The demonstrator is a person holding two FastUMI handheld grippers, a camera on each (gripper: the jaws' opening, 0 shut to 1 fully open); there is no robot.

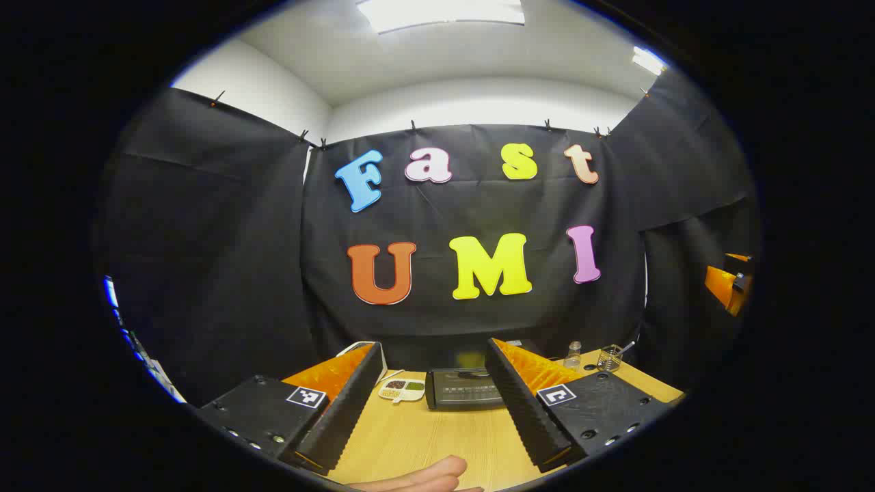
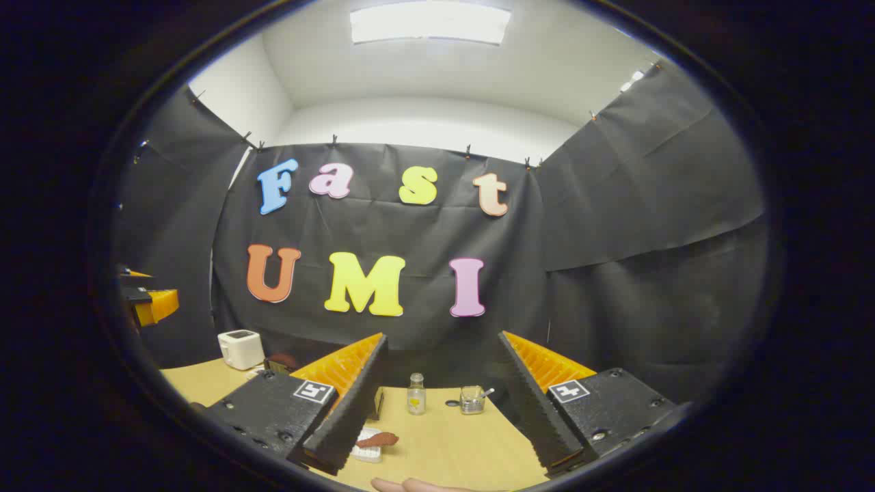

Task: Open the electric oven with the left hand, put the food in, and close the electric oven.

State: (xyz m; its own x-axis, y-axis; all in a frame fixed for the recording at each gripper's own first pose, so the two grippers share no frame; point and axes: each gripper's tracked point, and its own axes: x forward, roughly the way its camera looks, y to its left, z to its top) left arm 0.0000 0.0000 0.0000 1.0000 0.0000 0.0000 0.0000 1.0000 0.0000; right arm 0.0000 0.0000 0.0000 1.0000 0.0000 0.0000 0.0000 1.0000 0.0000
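Nearest in the left gripper view, part of a hand (image 1: 417,478) lies at the bottom edge on the table (image 1: 437,437); above it the left gripper (image 1: 434,403) hangs with its fingers spread wide and nothing between them; the right gripper (image 2: 437,410) in the right gripper view is likewise wide open and empty, with a fingertip of a hand (image 2: 403,485) at its lower edge.

The oven (image 1: 465,388) sits straight ahead of the left fingers, framed in the gap between them, its long side running across the view; its door looks shut, so the task is judged at its start. The left gripper seems the better lined up for the door, needing only to go forward and down; nothing stands between it and the oven.

Just left of the oven lies a small dish (image 1: 402,390); to the right, farther back, a bottle (image 1: 574,355) and a glass (image 1: 610,357).

The food (image 2: 376,440), a reddish piece on a white tray (image 2: 366,452), lies close by the right gripper's left finger; beyond stand the bottle (image 2: 415,394) and glass (image 2: 470,400); far left, a toaster (image 2: 240,348).
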